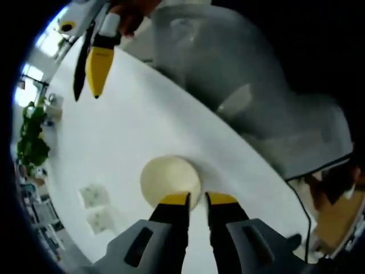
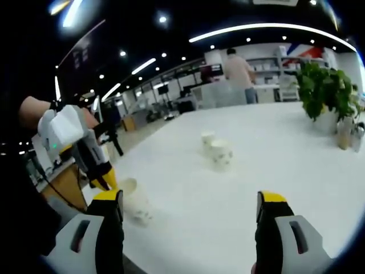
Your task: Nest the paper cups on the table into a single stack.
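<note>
Left gripper (image 1: 197, 199), bottom centre of the left gripper view, pinches the rim of a cup (image 1: 170, 180) on the white table (image 1: 142, 114). Right gripper (image 2: 191, 204) spread wide, grasping nothing. Two more cups (image 2: 218, 150) stand mid-frame, near a plant (image 2: 325, 91) at upper right.

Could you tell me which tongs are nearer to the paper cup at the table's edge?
Left. The left tongs close on that cup's rim; the right tongs hang open, well back from it.

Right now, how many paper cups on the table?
3: one at the left gripper tips, the near cup; two side by side mid-table, front cup and back cup. Nested ones could hide.
</note>
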Available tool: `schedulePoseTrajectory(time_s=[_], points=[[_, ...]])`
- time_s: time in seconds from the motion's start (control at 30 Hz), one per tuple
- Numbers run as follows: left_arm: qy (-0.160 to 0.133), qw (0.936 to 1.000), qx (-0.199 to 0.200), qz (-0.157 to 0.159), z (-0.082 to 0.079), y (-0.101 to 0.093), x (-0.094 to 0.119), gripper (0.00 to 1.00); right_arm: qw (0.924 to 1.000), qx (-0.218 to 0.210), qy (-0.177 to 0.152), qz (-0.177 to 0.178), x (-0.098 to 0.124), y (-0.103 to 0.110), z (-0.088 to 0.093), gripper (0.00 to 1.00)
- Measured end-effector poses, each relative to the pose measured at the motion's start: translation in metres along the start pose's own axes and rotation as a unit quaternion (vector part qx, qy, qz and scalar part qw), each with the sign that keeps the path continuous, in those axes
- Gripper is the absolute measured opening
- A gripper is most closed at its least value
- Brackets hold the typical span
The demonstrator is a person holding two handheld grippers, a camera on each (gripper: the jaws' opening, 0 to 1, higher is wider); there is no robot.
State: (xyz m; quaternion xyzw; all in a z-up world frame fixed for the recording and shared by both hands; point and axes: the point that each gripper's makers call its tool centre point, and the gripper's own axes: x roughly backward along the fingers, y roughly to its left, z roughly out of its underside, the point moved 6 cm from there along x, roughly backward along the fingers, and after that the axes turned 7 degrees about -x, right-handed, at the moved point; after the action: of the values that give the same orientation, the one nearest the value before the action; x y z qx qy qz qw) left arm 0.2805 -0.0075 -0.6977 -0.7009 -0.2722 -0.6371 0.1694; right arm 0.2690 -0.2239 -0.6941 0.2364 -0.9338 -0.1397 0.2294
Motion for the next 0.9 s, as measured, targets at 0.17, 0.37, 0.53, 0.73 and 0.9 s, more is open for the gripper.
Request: schedulePoseTrajectory(time_s=[0.17,0.37,0.53,0.73,0.9], points=[[-0.001,0.9997,-0.002,-0.023,0.002,0.001,0.004,0.11,0.9999,0.009,0.005,-0.003,0.001,0.001,-0.003,0.95],[-0.023,0.9981,0.037,-0.045,0.004,0.000,0.009,0.14,0.9999,0.013,0.007,-0.003,0.002,0.001,-0.006,0.95],[-0.041,0.9924,0.085,-0.080,0.008,-0.003,0.014,0.18,0.9998,0.018,0.008,-0.004,0.003,0.005,-0.011,0.95],[-0.093,0.9752,0.154,-0.128,0.006,-0.006,0.025,0.23,0.9994,0.030,0.014,-0.005,0.002,0.011,-0.016,0.95],[-0.132,0.9525,0.221,-0.164,0.010,-0.006,0.031,0.29,0.9991,0.038,0.017,-0.005,0.003,0.017,-0.021,0.95]])
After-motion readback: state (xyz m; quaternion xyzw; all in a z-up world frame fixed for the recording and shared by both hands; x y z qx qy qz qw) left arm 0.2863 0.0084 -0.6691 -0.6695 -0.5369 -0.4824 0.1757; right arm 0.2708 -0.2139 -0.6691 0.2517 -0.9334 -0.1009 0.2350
